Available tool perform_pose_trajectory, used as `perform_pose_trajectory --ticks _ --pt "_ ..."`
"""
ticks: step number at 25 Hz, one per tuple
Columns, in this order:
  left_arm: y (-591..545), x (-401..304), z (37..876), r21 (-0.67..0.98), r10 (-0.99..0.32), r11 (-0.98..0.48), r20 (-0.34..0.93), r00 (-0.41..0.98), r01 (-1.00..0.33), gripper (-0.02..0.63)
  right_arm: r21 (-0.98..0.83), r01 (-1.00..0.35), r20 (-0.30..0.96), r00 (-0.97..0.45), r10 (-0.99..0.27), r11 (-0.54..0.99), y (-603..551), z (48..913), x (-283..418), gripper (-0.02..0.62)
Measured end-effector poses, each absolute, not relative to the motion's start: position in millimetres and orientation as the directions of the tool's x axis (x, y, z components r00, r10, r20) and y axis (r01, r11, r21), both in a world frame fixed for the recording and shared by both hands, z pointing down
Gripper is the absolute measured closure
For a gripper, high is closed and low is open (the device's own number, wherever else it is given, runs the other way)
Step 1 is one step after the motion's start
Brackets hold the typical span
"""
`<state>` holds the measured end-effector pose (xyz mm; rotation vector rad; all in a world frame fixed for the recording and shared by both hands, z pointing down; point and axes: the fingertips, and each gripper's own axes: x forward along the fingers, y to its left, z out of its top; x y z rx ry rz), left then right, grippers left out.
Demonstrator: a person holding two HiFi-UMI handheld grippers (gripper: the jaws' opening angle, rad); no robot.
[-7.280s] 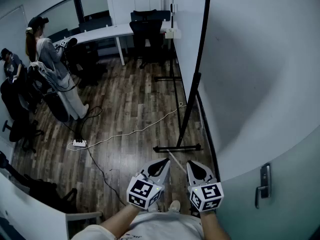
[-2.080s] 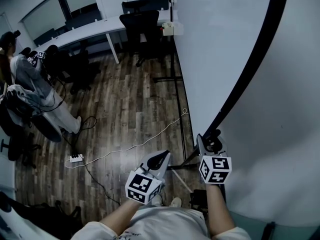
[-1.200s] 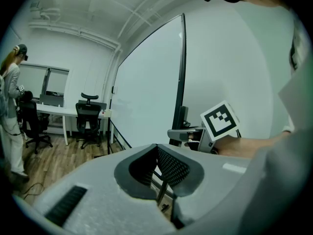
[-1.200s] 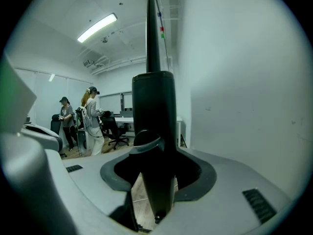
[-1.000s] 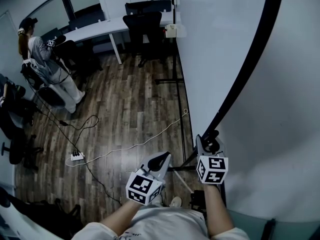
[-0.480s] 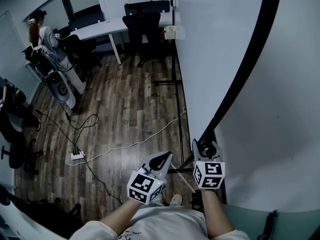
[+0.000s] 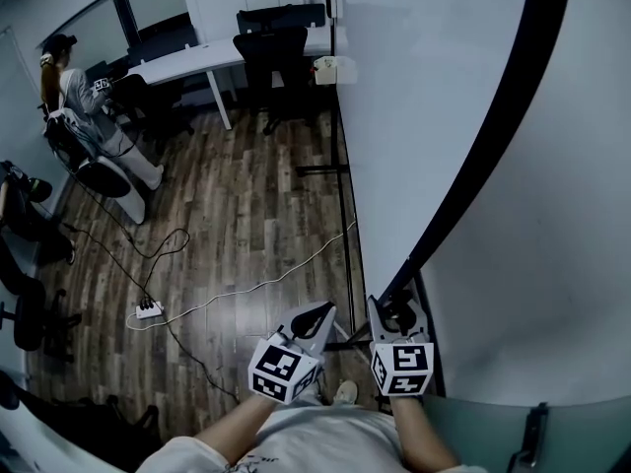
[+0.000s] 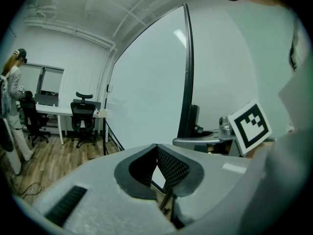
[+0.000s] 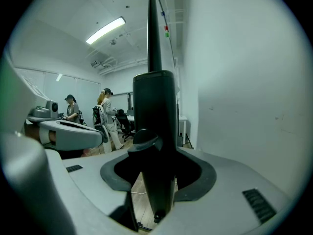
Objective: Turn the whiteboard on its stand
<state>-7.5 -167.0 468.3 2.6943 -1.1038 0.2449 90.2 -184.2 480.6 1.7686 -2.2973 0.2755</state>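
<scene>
Head view: whiteboard (image 7: 424, 116) stands at right, right hand-held gripper (image 7: 394, 310) on its black side post (image 7: 493, 136); left gripper view: left hand-held gripper (image 8: 157, 153) closed, empty; right gripper view: jaws clamp the post, so one-handed turning could slip or snag the floor cable (image 7: 286, 275).

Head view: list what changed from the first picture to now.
The right gripper moved forward and closed on the whiteboard's black post. The left gripper stayed low, shut and empty.
</scene>
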Motion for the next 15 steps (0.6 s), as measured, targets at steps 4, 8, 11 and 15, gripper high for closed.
perform_pose_trajectory --ticks 4,8,11,15 --pt "-159 -6 475 0.139 -0.661 -0.698 0.254 0.706 -0.703 0.595 -0.011 -0.966 0.296 -0.248 -0.922 0.257 -169 480 88 0.410" --pt "-156 -6 476 0.146 -0.653 -0.702 0.259 0.711 -0.698 0.595 -0.007 -0.966 0.300 -0.249 -0.921 0.259 -164 476 85 0.410" --pt "-155 -6 475 0.148 -0.652 -0.702 0.259 0.712 -0.696 0.595 -0.007 -0.965 0.305 -0.252 -0.918 0.263 -163 475 82 0.410" --pt "-155 -6 473 0.152 -0.652 -0.701 0.259 0.713 -0.697 0.595 -0.009 -0.966 0.308 -0.250 -0.918 0.260 -162 472 81 0.410"
